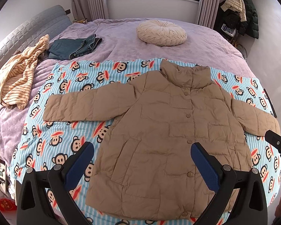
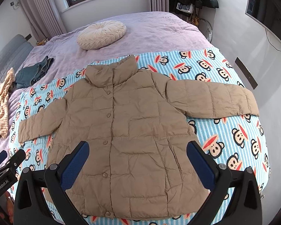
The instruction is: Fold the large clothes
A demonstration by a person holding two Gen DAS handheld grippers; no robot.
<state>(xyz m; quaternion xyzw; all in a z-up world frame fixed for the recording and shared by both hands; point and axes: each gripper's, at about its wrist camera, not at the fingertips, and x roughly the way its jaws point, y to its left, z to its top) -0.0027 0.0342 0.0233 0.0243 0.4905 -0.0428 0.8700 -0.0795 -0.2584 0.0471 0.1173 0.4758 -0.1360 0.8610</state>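
A tan quilted puffer jacket (image 1: 159, 131) lies flat, front up and buttoned, with both sleeves spread out on a blue striped monkey-print blanket (image 1: 65, 131). It also shows in the right wrist view (image 2: 133, 131). My left gripper (image 1: 142, 150) is open and empty, hovering above the jacket's lower left part. My right gripper (image 2: 137, 148) is open and empty above the jacket's lower right part. The right gripper's tip shows at the right edge of the left wrist view (image 1: 279, 142); the left gripper's body shows at the lower left of the right wrist view (image 2: 7, 168).
The blanket (image 2: 224, 135) lies on a purple bedspread (image 1: 121, 39). A round cream cushion (image 1: 161, 32) sits at the back. Folded blue jeans (image 1: 75, 46) and a crumpled striped cream garment (image 1: 18, 75) lie at the left. Coats hang on a rack (image 1: 238, 13) by the window.
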